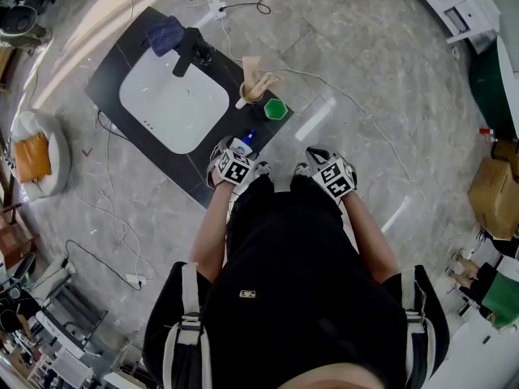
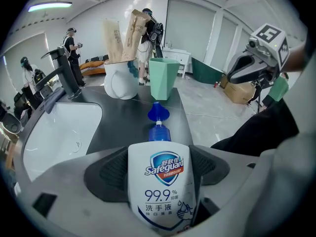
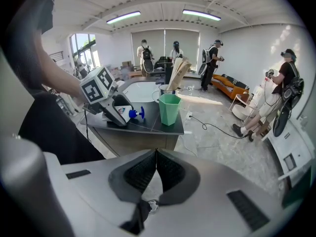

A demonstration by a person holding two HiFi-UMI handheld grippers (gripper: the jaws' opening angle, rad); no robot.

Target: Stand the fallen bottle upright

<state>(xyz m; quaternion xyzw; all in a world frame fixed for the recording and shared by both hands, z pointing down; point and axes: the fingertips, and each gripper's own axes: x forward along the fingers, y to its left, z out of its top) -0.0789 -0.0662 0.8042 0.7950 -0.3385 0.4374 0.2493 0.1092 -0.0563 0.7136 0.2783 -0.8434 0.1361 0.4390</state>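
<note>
Left gripper view: white sink [image 2: 59,127] at 9 o'clock of the bottle, black faucet [image 2: 61,70] at 10, white mug [image 2: 121,83] stuffed with wooden sticks at 11. Green cup [image 2: 163,78] at 12, straight ahead of the pump, with a gap between them. All on a dark counter [image 2: 128,120]. Bottle [image 2: 160,201] is on its side at the counter's near edge, blue pump [image 2: 158,113] pointing to 12. Label reads "Safeguard", "99.9%", "洗手液". Left gripper [image 2: 159,174]: jaws pinching the bottle body, one pad on each side. Right gripper [image 3: 156,169]: jaws pressed together, nothing between them, off the counter, at 3 o'clock of the left one in the head view.
</note>
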